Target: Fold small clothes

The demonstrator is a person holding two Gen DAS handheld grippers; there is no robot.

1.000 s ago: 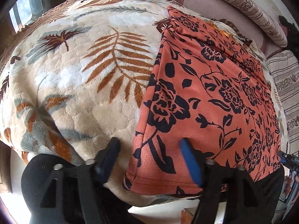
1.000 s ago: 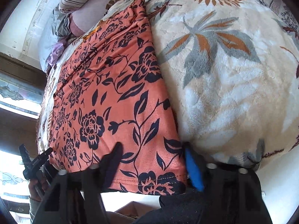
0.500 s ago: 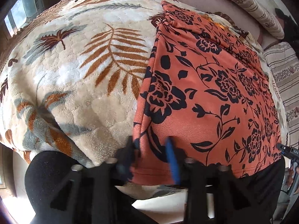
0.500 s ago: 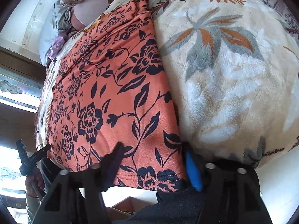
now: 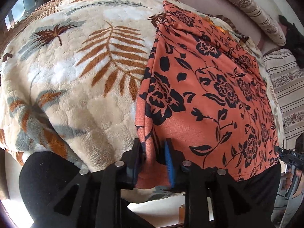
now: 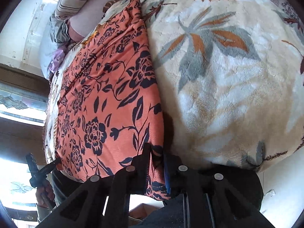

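Observation:
An orange garment with black flowers [image 5: 209,95] lies flat on a cream leaf-print blanket [image 5: 76,76]. Its hem runs along the near bed edge. My left gripper [image 5: 153,146] straddles the hem's left corner, and its pads press on a bunched fold of the cloth. In the right wrist view the garment [image 6: 106,95] fills the left half. My right gripper [image 6: 156,152] is closing on the hem's right corner, with cloth pinched between its pads. Each gripper also shows small in the other's view: the right gripper [image 5: 286,154] and the left gripper [image 6: 43,169].
The blanket [image 6: 228,76] spreads wide on both sides of the garment. Striped pillows [image 5: 247,9] lie at the bed's far end and another striped cushion [image 5: 285,83] to the right. A hand [image 6: 44,191] holds the left gripper. A window [image 6: 19,104] is at the left.
Both grippers' jaws have drawn in from wide open onto the hem corners. The cloth between each pair has bunched up. Neither hand has shifted much.

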